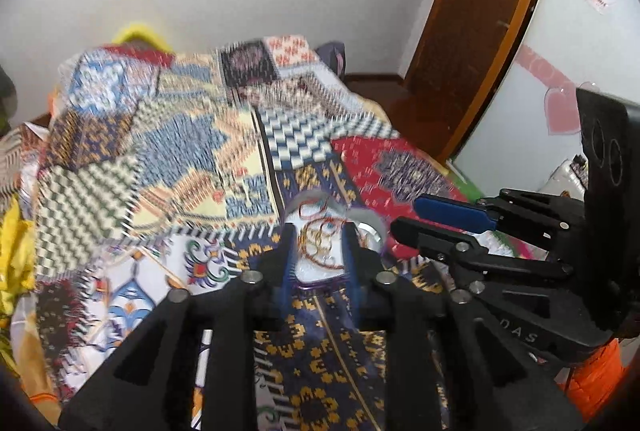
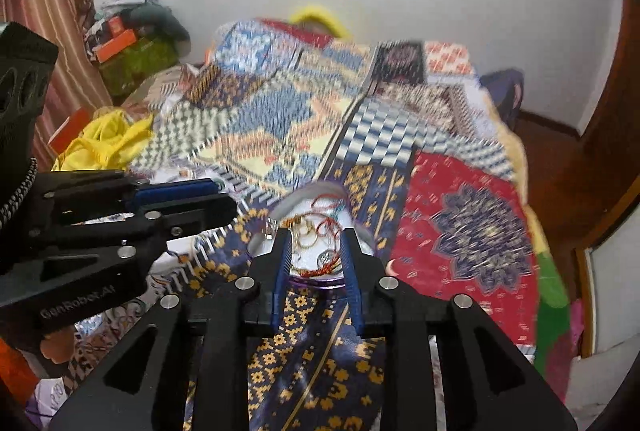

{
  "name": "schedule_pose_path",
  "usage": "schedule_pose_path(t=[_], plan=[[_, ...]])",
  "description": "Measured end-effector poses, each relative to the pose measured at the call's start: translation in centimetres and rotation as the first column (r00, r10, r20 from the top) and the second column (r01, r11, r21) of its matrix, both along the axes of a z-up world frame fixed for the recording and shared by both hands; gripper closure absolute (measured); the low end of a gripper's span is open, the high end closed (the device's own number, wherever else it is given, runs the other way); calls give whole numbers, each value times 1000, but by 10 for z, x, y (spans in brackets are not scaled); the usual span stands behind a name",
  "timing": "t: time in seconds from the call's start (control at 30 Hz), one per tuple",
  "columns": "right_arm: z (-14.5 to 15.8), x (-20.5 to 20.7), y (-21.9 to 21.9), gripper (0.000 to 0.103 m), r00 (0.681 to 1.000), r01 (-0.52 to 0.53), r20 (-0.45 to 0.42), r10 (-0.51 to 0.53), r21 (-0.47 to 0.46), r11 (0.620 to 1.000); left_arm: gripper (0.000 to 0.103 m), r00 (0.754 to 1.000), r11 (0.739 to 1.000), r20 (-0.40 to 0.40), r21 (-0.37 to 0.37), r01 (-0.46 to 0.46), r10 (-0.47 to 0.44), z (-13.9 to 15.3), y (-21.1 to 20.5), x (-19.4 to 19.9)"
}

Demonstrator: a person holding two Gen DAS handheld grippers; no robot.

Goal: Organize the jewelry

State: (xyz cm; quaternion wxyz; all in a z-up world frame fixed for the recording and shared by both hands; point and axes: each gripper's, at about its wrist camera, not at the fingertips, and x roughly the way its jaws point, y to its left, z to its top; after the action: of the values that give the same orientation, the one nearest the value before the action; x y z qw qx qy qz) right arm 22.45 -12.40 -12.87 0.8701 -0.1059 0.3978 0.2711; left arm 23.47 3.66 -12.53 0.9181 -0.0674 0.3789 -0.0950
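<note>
Near the lenses, the left gripper [image 1: 318, 255] and right gripper [image 2: 318, 251] each straddle the shallow dish [image 2: 320, 281] of tangled jewelry [image 2: 316, 231] on the patchwork bedspread [image 2: 280, 119], jaws narrow. Whether either grips is unclear; soft bedding could tip it, spilling chains.

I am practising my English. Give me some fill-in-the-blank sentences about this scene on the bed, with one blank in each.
1. The small container on the quilt holds ___: thin rings and chains.
2. The pads on the fingers of the right gripper are ___.
3. In the right wrist view, the left gripper enters from the ___ side.
4. The crumpled cloth beside the quilt is ___.

Missing words: jewelry; blue; left; yellow.
</note>
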Motion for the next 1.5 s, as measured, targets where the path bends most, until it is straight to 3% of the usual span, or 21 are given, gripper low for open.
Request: schedule_pose_path(t=[0.17,0.27,0.4,0.53,0.63,0.73,0.87,1.0,1.13,1.5], plan=[[51,-31,-15,80,990,29,133,-36,51,998,73,991,1000,132,19,-9,6,57,-5,-37],[87,-58,-27,79,974,34,221,-57,107,994,67,969,998,248,54,-31,17,95,-14,-70],[133,-99,-45,74,935,30,340,-98,200,979,58,925,993,380,91,-69,30,132,-25,-114],[164,-142,-58,65,880,19,453,-145,271,962,53,859,983,509,133,-129,44,161,-39,-164],[177,-170,-64,50,830,34,522,-194,299,954,40,818,978,572,128,-164,63,171,-44,-194],[180,-193,-62,40,786,57,575,-229,301,952,27,794,977,602,103,-187,88,174,-44,-214],[179,-206,-59,17,752,91,600,-272,314,945,6,771,971,622,71,-227,135,173,-38,-228],[176,-206,-56,0,714,152,616,-333,328,932,1,758,962,631,62,-264,167,170,-33,-237],[174,-211,-49,0,687,181,642,-340,303,936,1,765,962,621,59,-266,173,166,-35,-238],[166,-218,-50,0,717,167,624,-312,281,945,1,768,962,609,29,-270,197,158,-28,-245]])
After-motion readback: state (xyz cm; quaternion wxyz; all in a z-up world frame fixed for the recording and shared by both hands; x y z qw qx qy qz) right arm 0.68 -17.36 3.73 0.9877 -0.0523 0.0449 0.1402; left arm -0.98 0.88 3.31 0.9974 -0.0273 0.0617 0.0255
